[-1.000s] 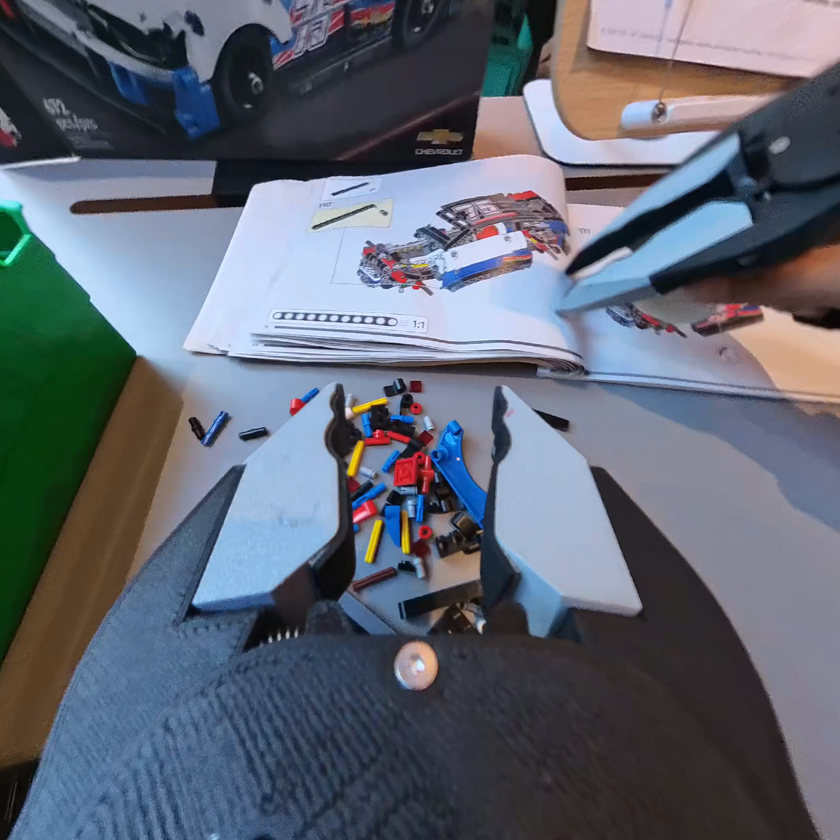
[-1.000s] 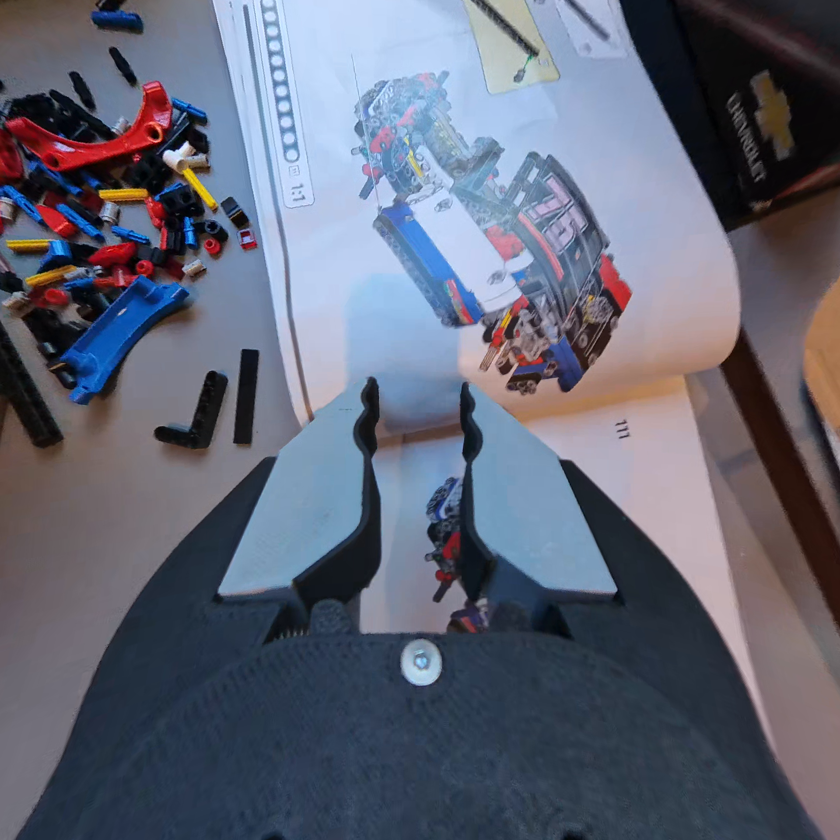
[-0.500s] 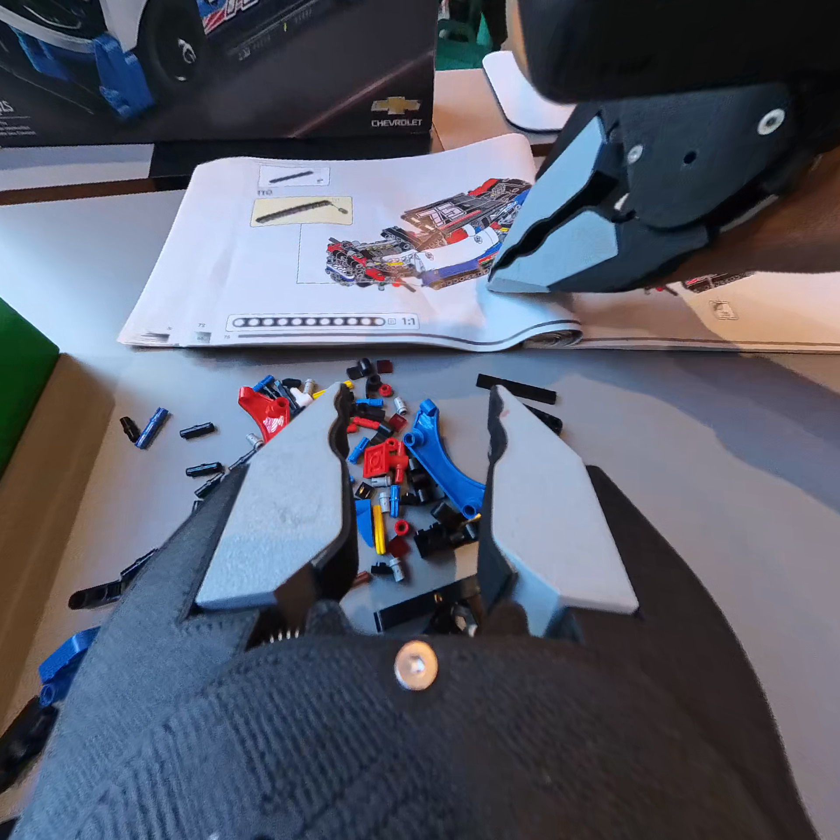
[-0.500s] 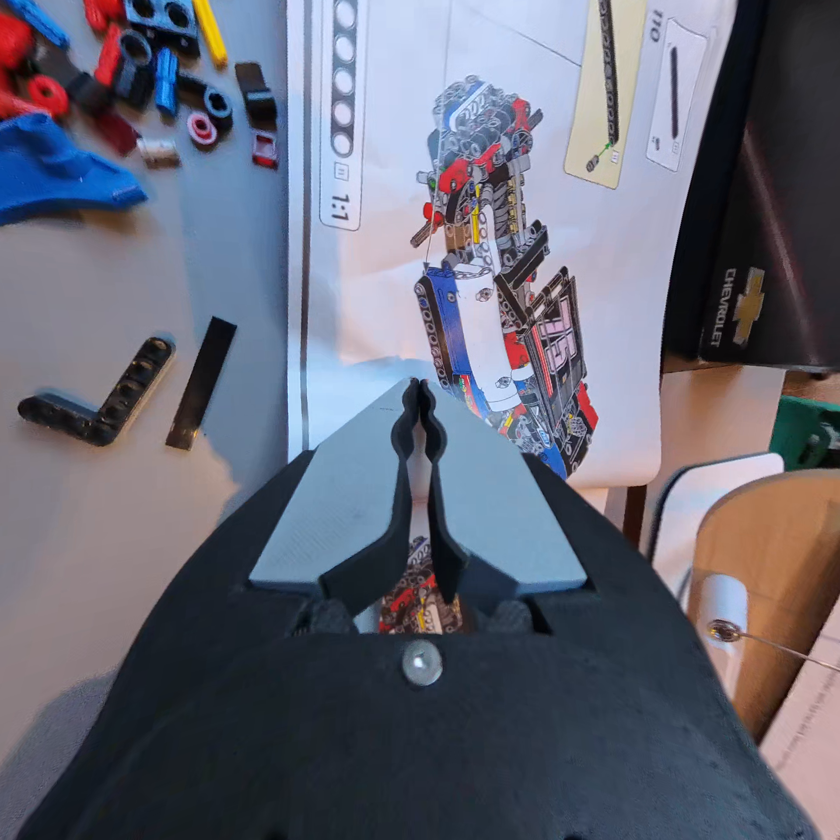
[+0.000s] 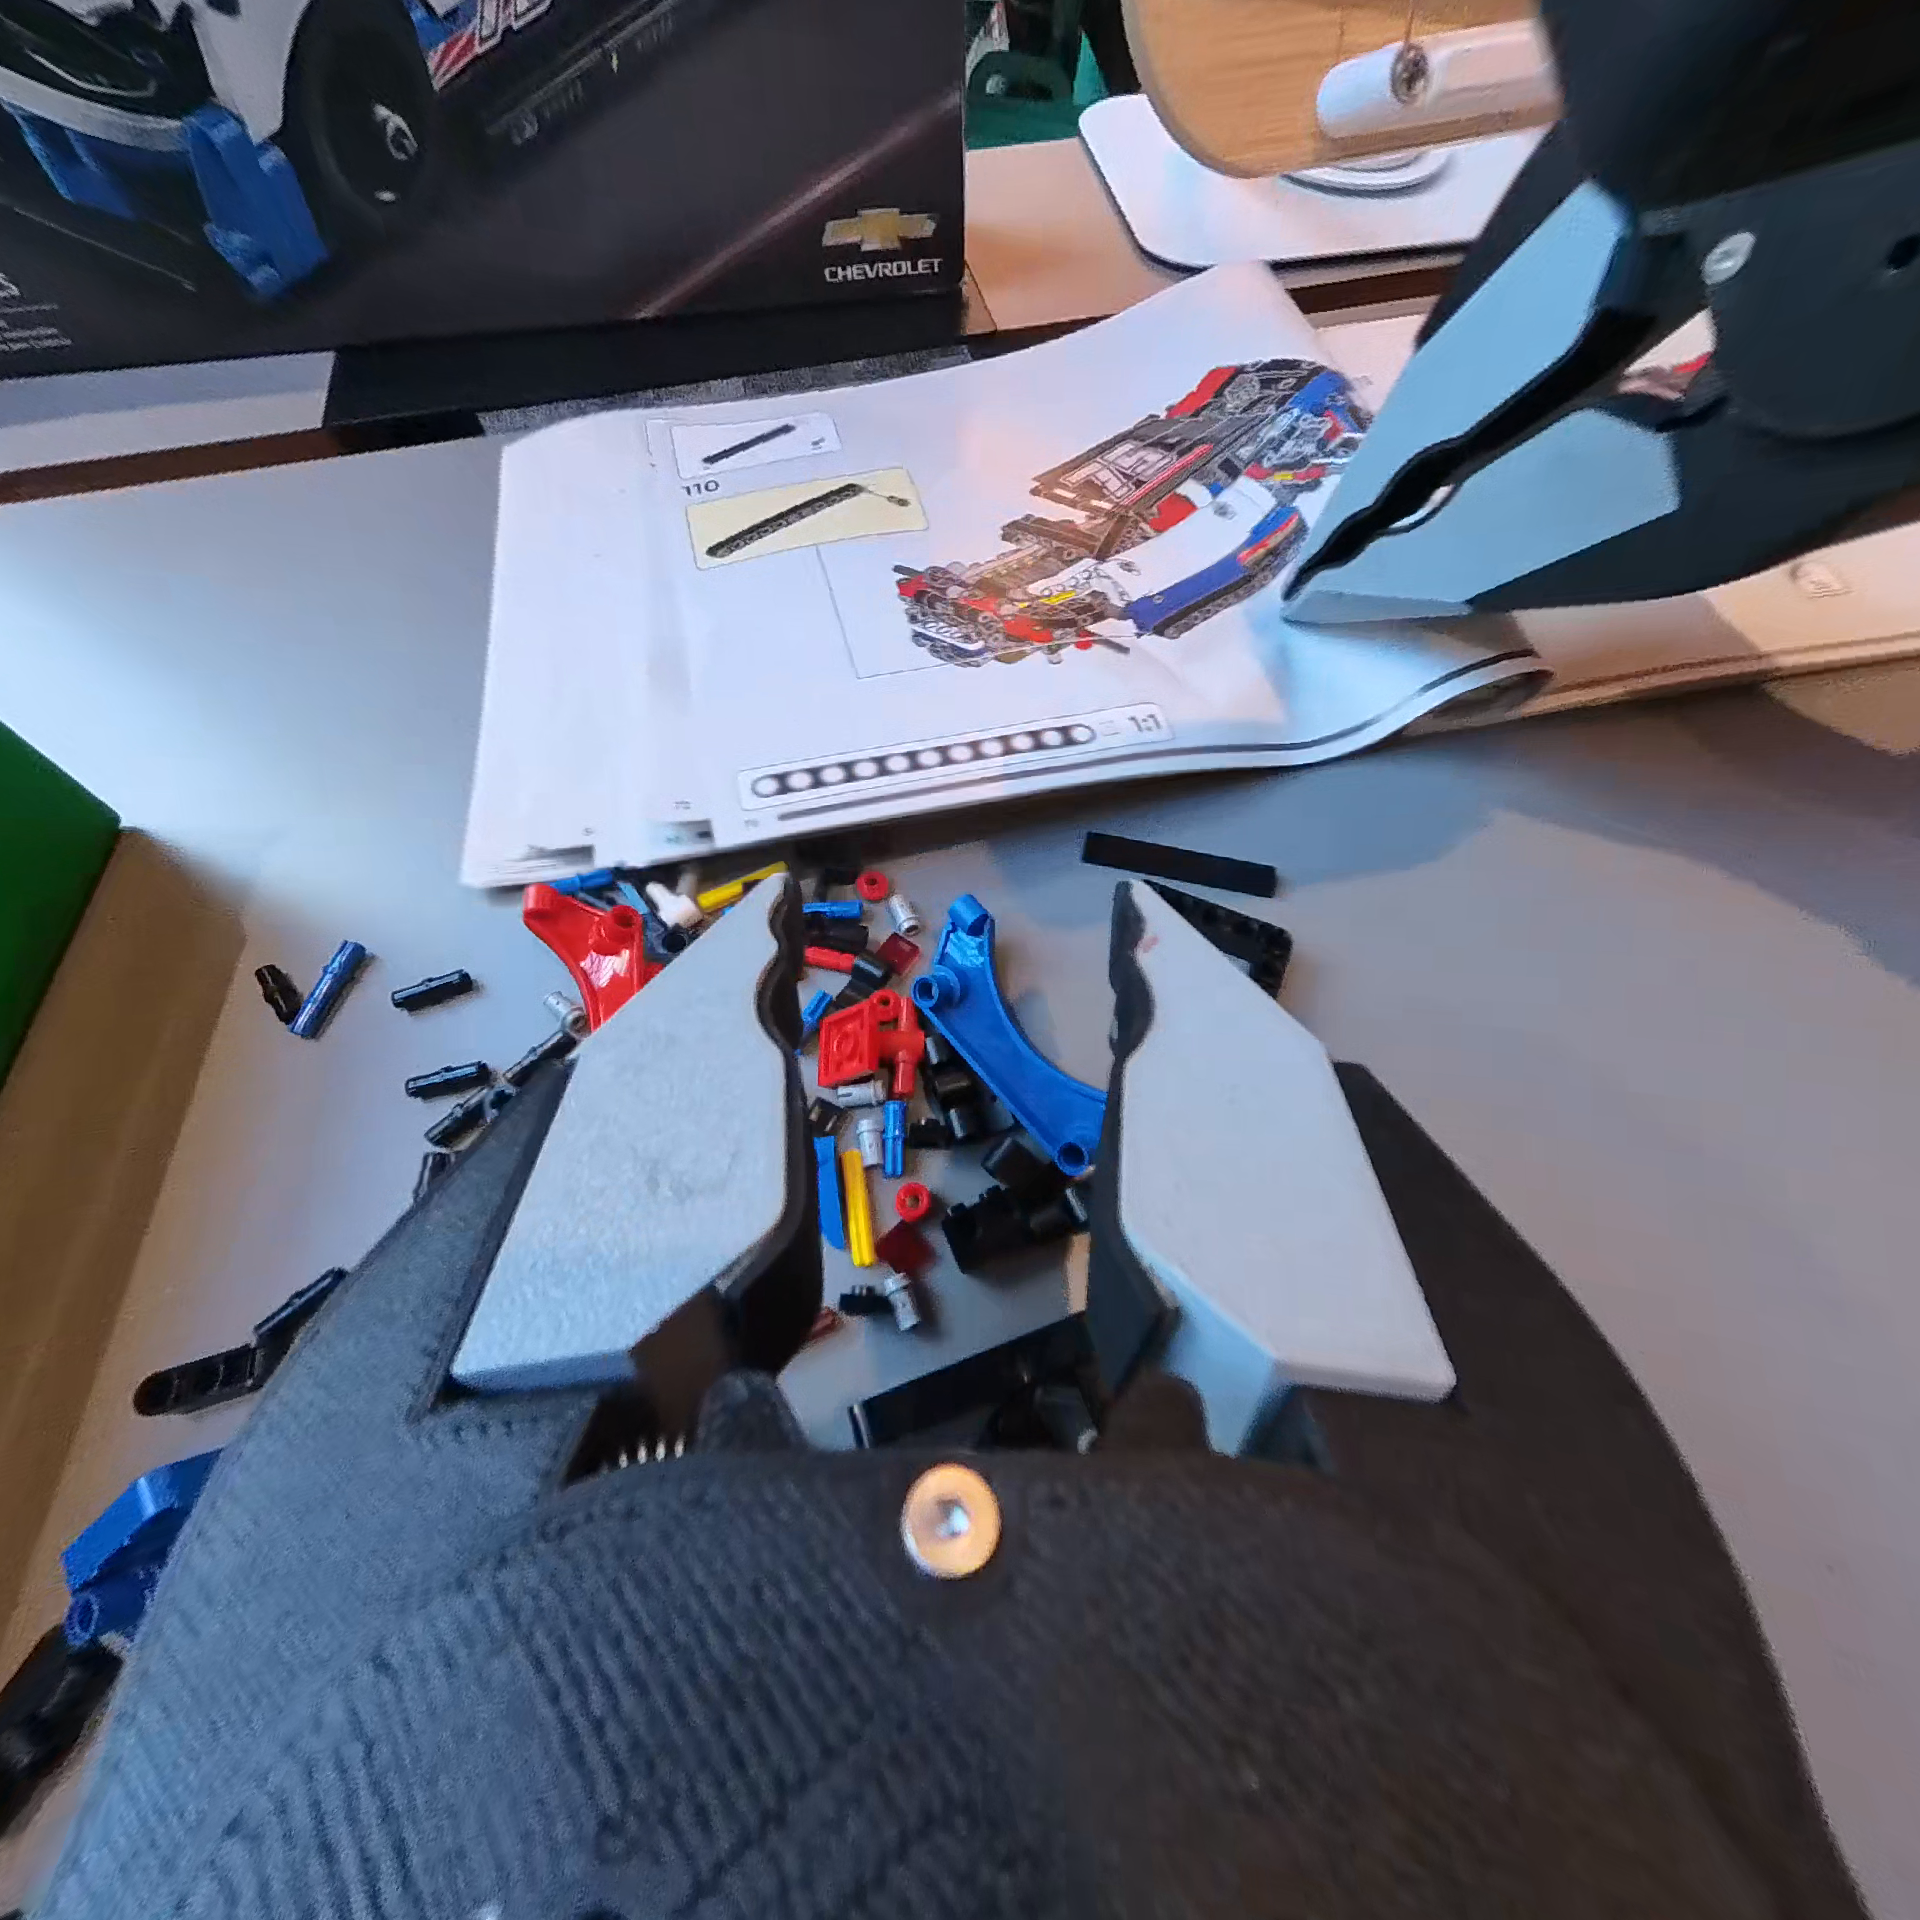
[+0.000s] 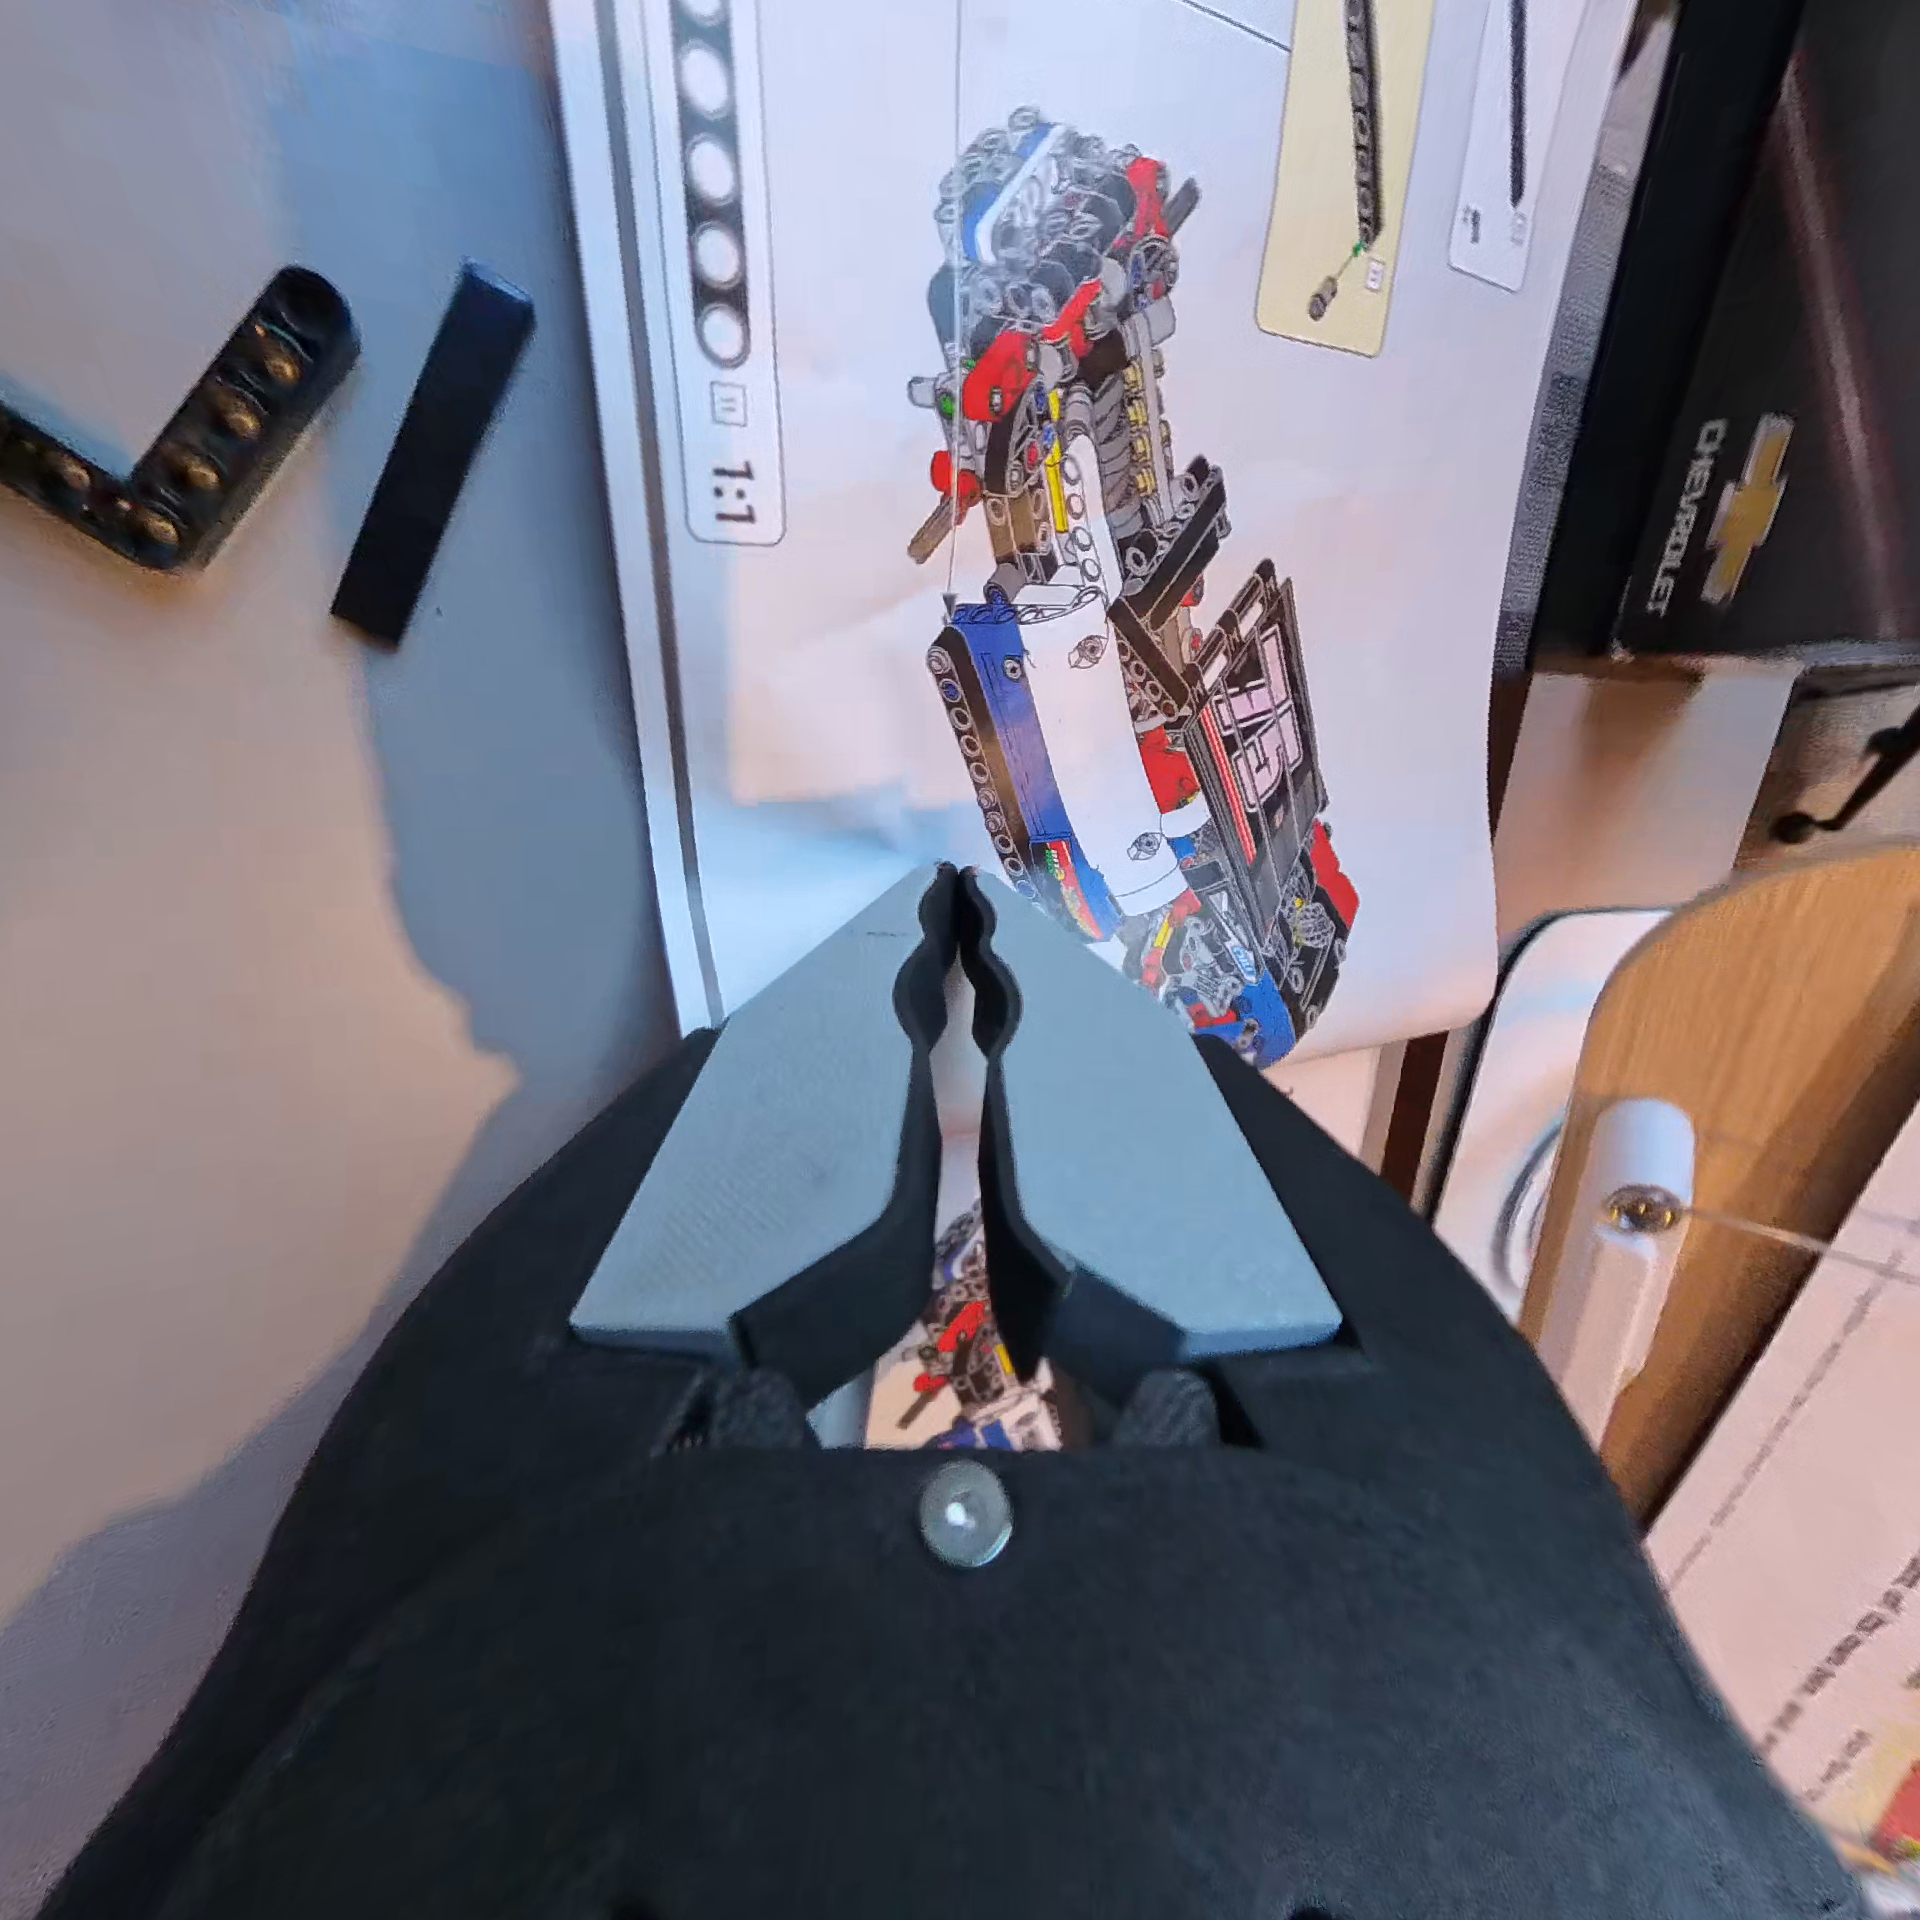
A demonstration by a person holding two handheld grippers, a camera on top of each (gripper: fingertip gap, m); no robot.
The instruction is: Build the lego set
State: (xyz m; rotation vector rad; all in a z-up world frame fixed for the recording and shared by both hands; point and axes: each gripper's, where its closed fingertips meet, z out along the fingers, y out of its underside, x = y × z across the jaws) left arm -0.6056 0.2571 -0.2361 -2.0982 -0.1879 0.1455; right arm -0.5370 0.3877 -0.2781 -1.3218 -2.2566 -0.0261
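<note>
Right gripper (image 6: 958, 878): matte grey wavy-edged fingers now pinch the glossy curled page of the instruction booklet (image 5: 831, 623); 1 s ago they were apart. Left gripper (image 5: 951, 914) spread above small plastic lego pieces (image 5: 883, 1060) on the desk (image 5: 1558, 987).

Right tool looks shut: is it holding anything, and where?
The right tool is shut on the instruction booklet's open page, pinching it near the page's lower edge by the spine. The left tool holds nothing.

Printed writing marks the open instruction booklet (image 5: 623, 644) and the black box (image 5: 644, 156).
</note>
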